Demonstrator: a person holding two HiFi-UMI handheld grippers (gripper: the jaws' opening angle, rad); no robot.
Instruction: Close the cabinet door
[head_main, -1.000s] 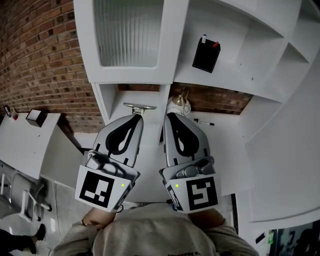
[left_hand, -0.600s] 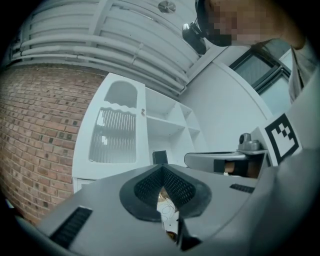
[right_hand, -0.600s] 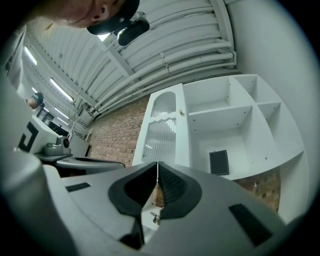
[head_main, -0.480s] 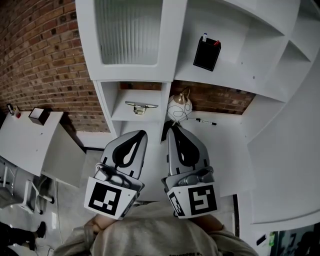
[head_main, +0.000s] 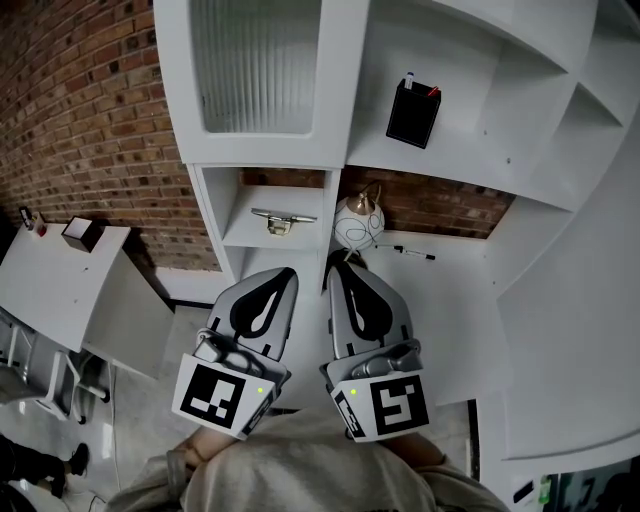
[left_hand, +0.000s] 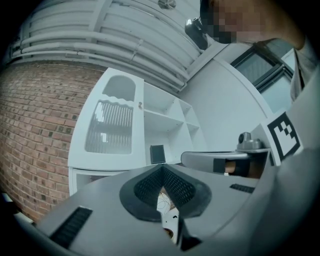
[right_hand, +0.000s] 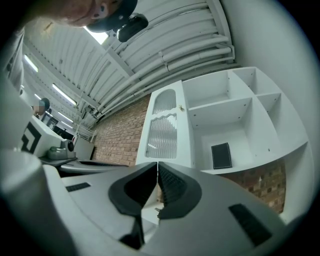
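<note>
The white cabinet door (head_main: 262, 70) with a ribbed glass pane lies flush against the left compartment of the white shelf unit (head_main: 480, 80). It also shows in the left gripper view as the door (left_hand: 109, 127) and in the right gripper view as the door (right_hand: 162, 132). My left gripper (head_main: 283, 272) and right gripper (head_main: 338, 266) hang side by side well below the door, apart from it, pointing at the unit. Both have their jaws together with nothing held: the left gripper (left_hand: 161, 169) and the right gripper (right_hand: 157, 164) each show tips that meet.
A black pen holder (head_main: 413, 112) stands in the open compartment right of the door. Below are a metal fitting (head_main: 281, 219) on a small shelf, a round white vase (head_main: 359, 216) and a pen (head_main: 413, 252). A white desk (head_main: 60, 290) stands at left by the brick wall.
Both grippers have sunk lower and drawn back from the cabinet. The small shelf with the metal fitting, partly covered before, now shows in full.
</note>
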